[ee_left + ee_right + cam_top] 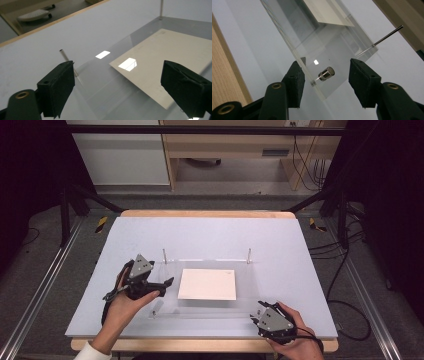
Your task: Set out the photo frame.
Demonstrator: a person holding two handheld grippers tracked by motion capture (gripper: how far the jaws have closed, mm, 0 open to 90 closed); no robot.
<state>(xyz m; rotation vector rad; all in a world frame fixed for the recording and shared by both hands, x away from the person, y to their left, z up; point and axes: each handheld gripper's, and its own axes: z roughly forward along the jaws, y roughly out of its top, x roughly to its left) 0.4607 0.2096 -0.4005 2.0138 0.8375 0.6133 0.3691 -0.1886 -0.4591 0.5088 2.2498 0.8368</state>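
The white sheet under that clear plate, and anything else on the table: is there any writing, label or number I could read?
None can be read.
White sheet: blank in the high view; the left gripper view shows faint marks on it, too faint to read.
Clear acrylic plate: no print, just reflections.
Left gripper and right gripper: no legible label on either.
Metal cap on the plate's pin: bare.

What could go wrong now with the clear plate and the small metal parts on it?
1. The right gripper straddles the short metal cap at the clear plate corner; closing off-centre might push the cap or shift the plate.
2. The left gripper is open close to a thin pin; a sideways move could bend it.
3. The white sheet lies loose-looking under the plate; a shifting plate may drag it.
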